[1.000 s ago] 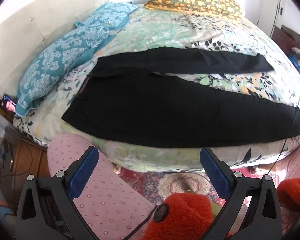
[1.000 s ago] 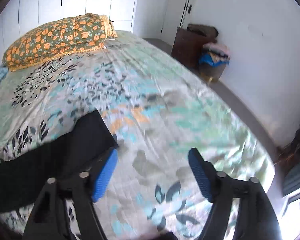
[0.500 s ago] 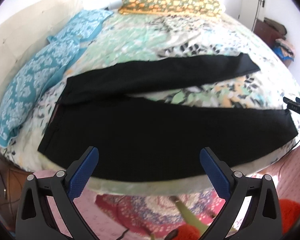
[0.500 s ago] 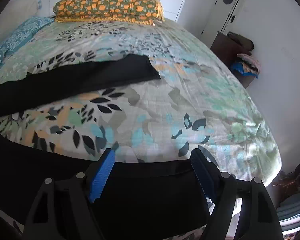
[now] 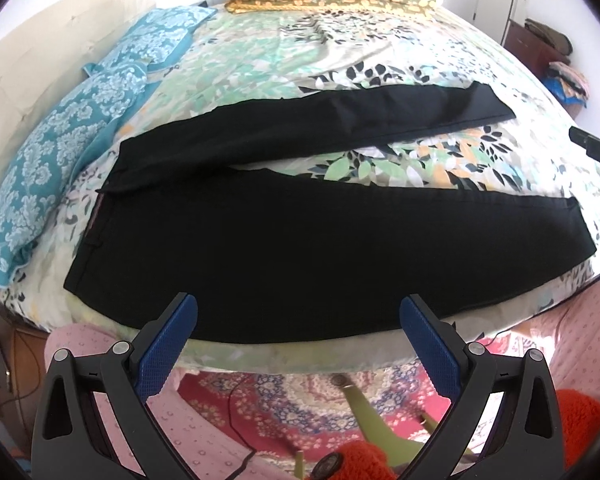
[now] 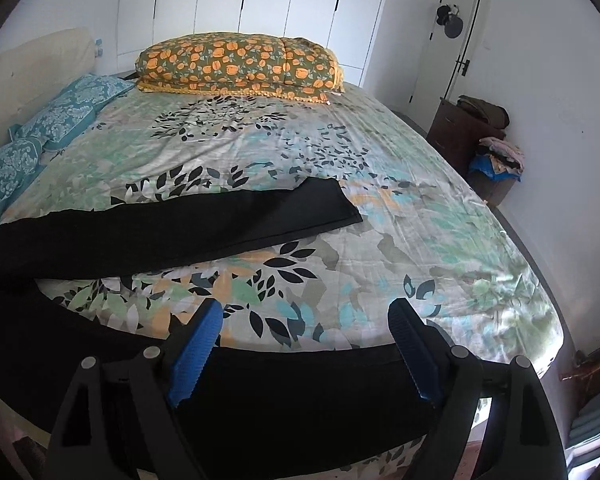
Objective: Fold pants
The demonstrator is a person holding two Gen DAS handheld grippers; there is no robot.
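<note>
The bed (image 5: 260, 52) filled both views, its leaf-print sheet bare apart from the bedding and the pants (image 5: 300, 240). A rolled orange-flowered quilt (image 6: 236, 64) lay at the far side, and blue pillows (image 5: 72, 148) ran along the headboard.

The pants were black and lay spread flat, unfolded. The waist sat near the pillows, and the two legs splayed apart in a narrow V, with sheet showing between them. The near leg ran along the bed's edge just in front of both tools; the far leg (image 6: 180, 220) reached toward the middle of the bed.

The left tool (image 5: 298, 344) hung just off the bed's edge, opposite the near leg's thigh, its blue fingers spread wide and holding nothing. The right tool (image 6: 306, 354) hovered over the hem end of the near leg, fingers likewise wide apart and empty; whether they touched the cloth could not be told.

By my reading, the fold had not begun and the step in hand was the approach for the first grasp. The next move probably called for pinching the near leg at both ends, thigh side and hem, then lifting it over onto the far leg so the two lay matched. The splay meant the legs would need aligning as they met.
</note>
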